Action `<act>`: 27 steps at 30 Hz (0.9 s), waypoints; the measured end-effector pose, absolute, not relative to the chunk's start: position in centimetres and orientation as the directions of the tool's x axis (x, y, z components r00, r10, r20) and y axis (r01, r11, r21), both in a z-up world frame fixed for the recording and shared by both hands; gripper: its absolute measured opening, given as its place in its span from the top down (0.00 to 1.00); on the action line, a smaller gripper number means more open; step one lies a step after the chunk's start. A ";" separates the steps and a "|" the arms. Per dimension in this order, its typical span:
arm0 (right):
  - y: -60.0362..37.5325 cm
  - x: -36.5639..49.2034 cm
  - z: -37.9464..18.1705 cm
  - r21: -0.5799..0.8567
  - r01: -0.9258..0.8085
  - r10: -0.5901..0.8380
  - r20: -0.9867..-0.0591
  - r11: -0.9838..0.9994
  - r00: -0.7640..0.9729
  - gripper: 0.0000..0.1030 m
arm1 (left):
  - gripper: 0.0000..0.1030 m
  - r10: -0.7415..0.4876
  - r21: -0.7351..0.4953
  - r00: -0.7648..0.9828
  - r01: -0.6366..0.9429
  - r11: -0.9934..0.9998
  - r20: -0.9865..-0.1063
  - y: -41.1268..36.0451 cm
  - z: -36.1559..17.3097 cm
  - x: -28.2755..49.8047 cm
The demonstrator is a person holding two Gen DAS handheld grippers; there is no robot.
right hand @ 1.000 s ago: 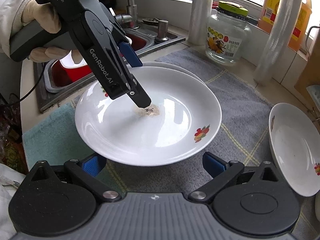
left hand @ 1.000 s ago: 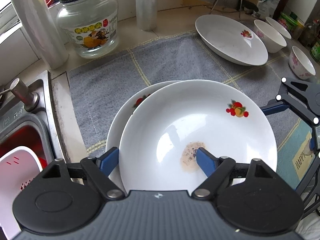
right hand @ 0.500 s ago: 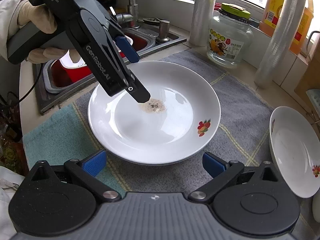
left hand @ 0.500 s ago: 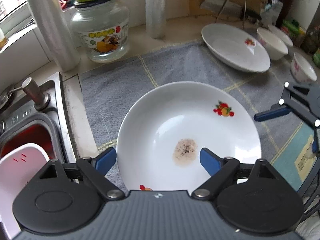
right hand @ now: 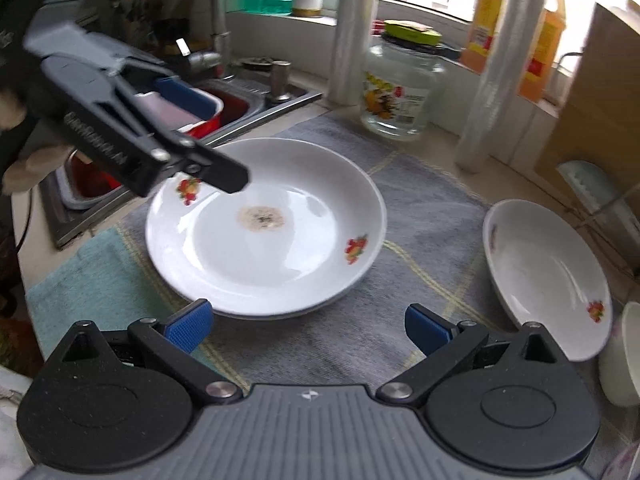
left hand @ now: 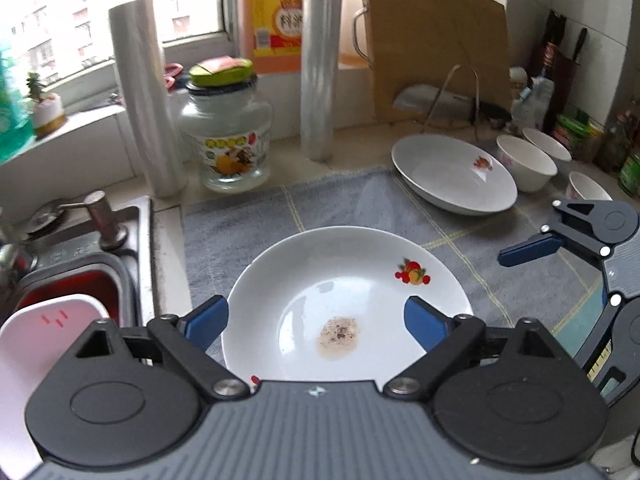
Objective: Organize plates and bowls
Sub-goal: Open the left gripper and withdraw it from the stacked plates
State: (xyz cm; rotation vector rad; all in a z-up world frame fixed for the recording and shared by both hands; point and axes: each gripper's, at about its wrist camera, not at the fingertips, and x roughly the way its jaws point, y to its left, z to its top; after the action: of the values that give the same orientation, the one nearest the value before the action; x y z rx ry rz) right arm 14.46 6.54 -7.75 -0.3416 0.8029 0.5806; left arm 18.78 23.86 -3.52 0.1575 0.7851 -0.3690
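Observation:
Two white fruit-print plates are stacked (left hand: pixel 344 280) on the grey towel, and the top one (right hand: pixel 264 236) carries a brown food stain. My left gripper (left hand: pixel 316 322) hovers over the stack's sink-side rim; its jaws are opening and the pads touch nothing. In the right wrist view the left gripper (right hand: pixel 228 140) is clearly lifted off the plate. My right gripper (right hand: pixel 307 328) is open just short of the stack's near rim, holding nothing. A third plate (left hand: pixel 452 176) (right hand: pixel 544 280) lies tilted at the towel's far right, with three small bowls (left hand: pixel 526 162) beyond it.
A steel sink (left hand: pixel 80 256) holding a red basin and a white container borders the towel on the left. Behind stand a glass jar (left hand: pixel 226 148), two cling-film rolls (left hand: pixel 144 100), an orange oil bottle (left hand: pixel 272 16) and a cutting board (left hand: pixel 436 48). Bottles crowd the right corner.
The left gripper let go of the top plate, which now lies centred on the lower one. Its jaws spread wider and it drew back and up. The right gripper hardly moved.

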 end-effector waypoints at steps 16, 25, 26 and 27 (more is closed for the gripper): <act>3.6 13.6 -7.0 -0.051 -0.446 0.266 -0.740 0.894 0.618 0.00 | 0.08 -0.218 -0.040 0.695 0.262 0.964 -0.685 22.6 -3.7 15.1; 3.0 13.2 -6.7 -0.056 -0.343 0.184 -0.757 0.938 0.627 0.00 | 0.08 -0.277 -0.056 0.697 0.322 0.945 -0.661 21.2 -3.6 14.5; 2.7 13.0 -6.7 -0.057 -0.337 0.180 -0.756 0.940 0.629 0.00 | 0.08 -0.283 -0.060 0.697 0.326 0.943 -0.658 20.8 -3.7 14.5; 2.3 12.8 -6.6 -0.059 -0.333 0.177 -0.755 0.941 0.632 0.00 | 0.08 -0.289 -0.064 0.696 0.331 0.942 -0.657 20.3 -3.8 14.5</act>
State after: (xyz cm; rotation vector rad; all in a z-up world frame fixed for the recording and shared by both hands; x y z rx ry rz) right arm 12.83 2.33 -6.57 -0.2003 0.8384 0.2939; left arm 14.54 20.26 -3.76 0.0611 0.7225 -0.3457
